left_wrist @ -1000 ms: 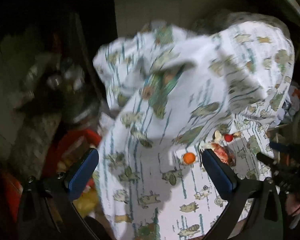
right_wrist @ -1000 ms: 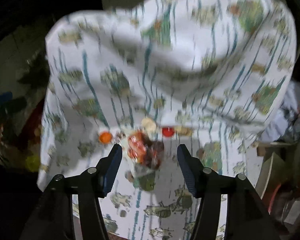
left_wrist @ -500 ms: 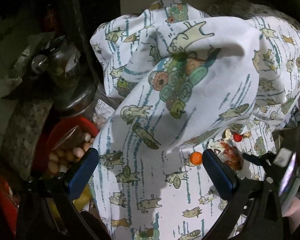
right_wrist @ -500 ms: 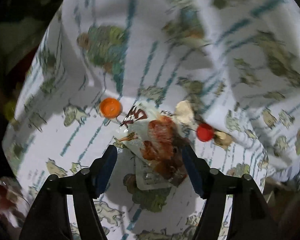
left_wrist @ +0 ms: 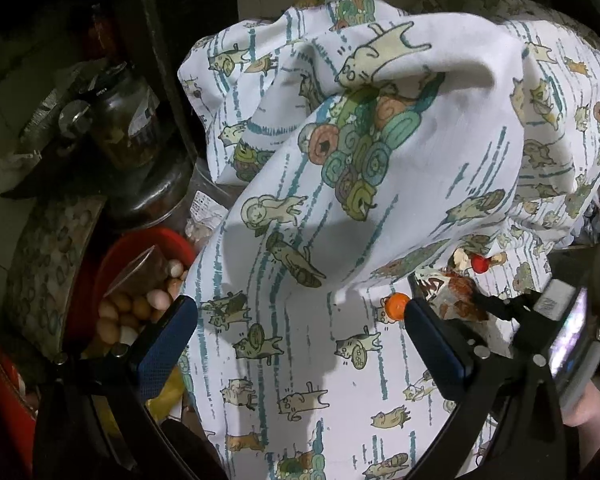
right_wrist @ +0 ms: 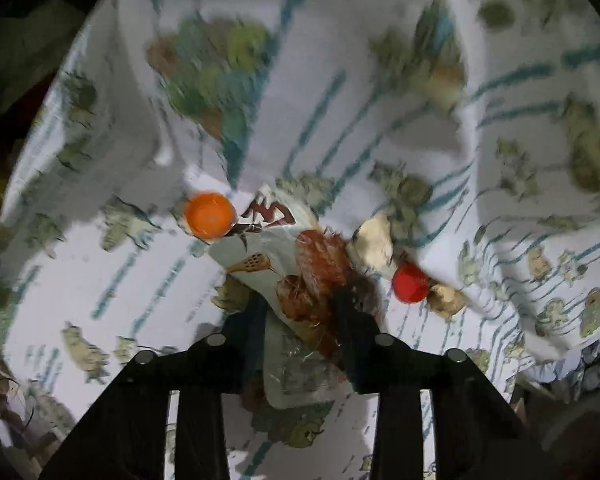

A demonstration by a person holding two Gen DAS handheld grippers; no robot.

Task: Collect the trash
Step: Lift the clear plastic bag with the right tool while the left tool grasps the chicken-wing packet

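Observation:
A crumpled snack wrapper [right_wrist: 300,256] with red-brown print lies on a white cat-print cloth [right_wrist: 340,120]. Around it lie an orange bottle cap [right_wrist: 209,215], a red bottle cap [right_wrist: 410,282] and two cream scraps [right_wrist: 374,244]. My right gripper [right_wrist: 300,304] points down at the wrapper, its jaws closing, and both pads press the wrapper's near end. In the left wrist view the wrapper [left_wrist: 456,300], orange cap [left_wrist: 397,306] and red cap [left_wrist: 479,264] sit at the right, with the right gripper [left_wrist: 496,304] on the wrapper. My left gripper [left_wrist: 300,336] hangs open over bare cloth.
The cloth is bunched into a tall fold [left_wrist: 380,140] behind the trash. Left of it stand a red bowl [left_wrist: 112,264] of eggs and a dark glass jar [left_wrist: 124,124]. A hand [left_wrist: 588,408] holds the right gripper at the lower right.
My right gripper dropped toward the wrapper, rolled, and its jaws narrowed from wide apart onto the wrapper. The left gripper shifted slightly at first, then stayed open and still.

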